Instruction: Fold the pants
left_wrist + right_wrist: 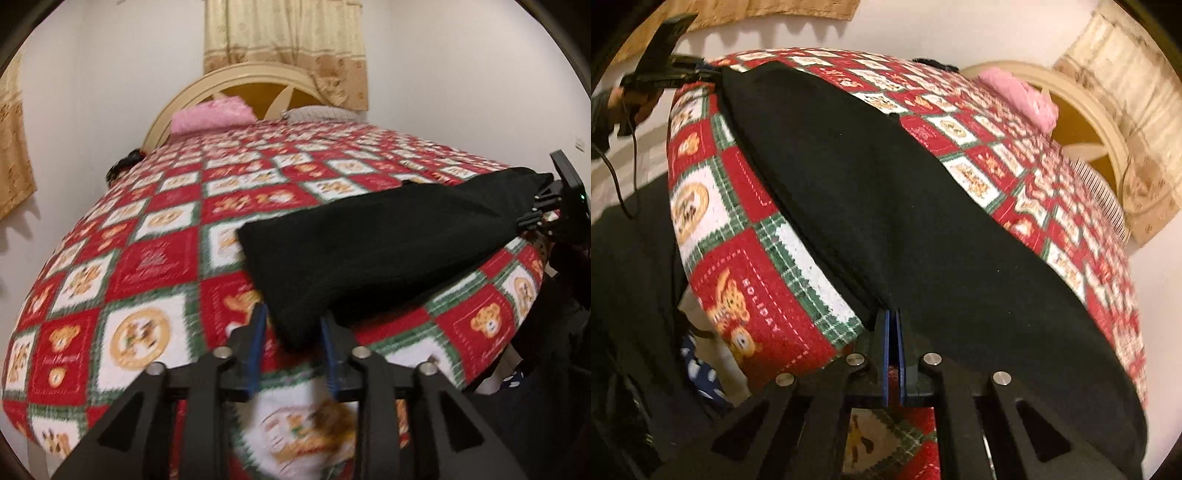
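Black pants (388,243) lie stretched along the near edge of a bed with a red, white and green teddy-bear quilt (155,258). My left gripper (293,317) is open, its blue-padded fingers on either side of the pants' near corner. My right gripper (894,314) is shut on the other end of the pants (886,206). In the left wrist view the right gripper (535,212) holds the far right end. In the right wrist view the left gripper (713,72) sits at the far end of the pants, held by a hand.
A pink pillow (212,116) and a grey striped pillow (317,112) lie by the cream headboard (251,79). Curtains (284,40) hang behind. The person's dark clothing (631,280) stands beside the bed's edge.
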Motion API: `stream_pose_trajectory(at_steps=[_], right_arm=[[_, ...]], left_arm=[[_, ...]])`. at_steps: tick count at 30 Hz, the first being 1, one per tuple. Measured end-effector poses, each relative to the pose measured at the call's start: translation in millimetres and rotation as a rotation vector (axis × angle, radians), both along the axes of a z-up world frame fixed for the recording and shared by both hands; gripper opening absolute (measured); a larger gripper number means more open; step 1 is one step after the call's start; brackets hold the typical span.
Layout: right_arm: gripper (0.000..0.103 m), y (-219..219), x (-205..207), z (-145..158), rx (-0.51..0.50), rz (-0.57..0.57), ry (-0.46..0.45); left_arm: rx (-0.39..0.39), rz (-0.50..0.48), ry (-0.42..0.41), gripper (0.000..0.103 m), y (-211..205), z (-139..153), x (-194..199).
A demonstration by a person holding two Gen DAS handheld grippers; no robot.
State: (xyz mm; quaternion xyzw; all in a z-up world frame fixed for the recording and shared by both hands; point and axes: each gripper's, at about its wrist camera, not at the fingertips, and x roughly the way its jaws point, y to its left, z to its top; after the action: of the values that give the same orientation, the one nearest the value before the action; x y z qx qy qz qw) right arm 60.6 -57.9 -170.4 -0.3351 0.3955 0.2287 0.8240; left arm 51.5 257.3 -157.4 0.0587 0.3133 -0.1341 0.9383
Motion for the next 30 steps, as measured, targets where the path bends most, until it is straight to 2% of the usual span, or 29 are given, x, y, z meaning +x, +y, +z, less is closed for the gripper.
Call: stream_pose_trajectory(at_steps=[1,3,4,5,7,9,12,16,18,23,26,30], right_arm=[[0.007,-1,-1,-1,-0.008,-0.001,0.006],[0.02,-4,-2,1,-0.008,-0.008,0.02],[0.032,-5,-4,5,0.009,-0.007,0.027],[0.038,-7,-5,7,0.025,-0.006,0.036],[0.038,-9,-7,15,0.065,-0.005,0.051],[0.038,-7,-6,25,0.112,0.002,0.072],[0.038,-2,6,41,0.195,0.013,0.09],[0.038,11,45,61,0.332,-0.013,0.096],[0.038,18,70,64,0.406,-0.048,0.112],[0.038,47,130,55,0.507,-0.11,0.167],[0.038,63,166,38,0.559,-0.166,0.258],[0.036,79,200,9,0.595,-0.214,0.41]], left_arm=[[0.006,0.024,0.0,0.044,5,1,-3],[0.011,0.058,-0.001,0.045,15,3,-6],[0.016,0.09,-0.003,0.045,21,5,-7],[0.01,0.125,-0.004,0.045,28,7,-8],[-0.022,0.18,-0.033,0.045,38,16,-9],[-0.057,0.193,-0.071,0.045,37,27,-10],[-0.113,0.127,-0.125,0.047,12,45,-6],[-0.087,0.002,-0.12,0.049,-41,44,6],[-0.073,-0.017,-0.104,0.049,-55,38,12],[-0.037,0.038,-0.052,0.049,-56,20,32],[-0.049,0.069,-0.025,0.049,-47,16,43],[-0.013,0.075,0.023,0.049,-46,8,60]])
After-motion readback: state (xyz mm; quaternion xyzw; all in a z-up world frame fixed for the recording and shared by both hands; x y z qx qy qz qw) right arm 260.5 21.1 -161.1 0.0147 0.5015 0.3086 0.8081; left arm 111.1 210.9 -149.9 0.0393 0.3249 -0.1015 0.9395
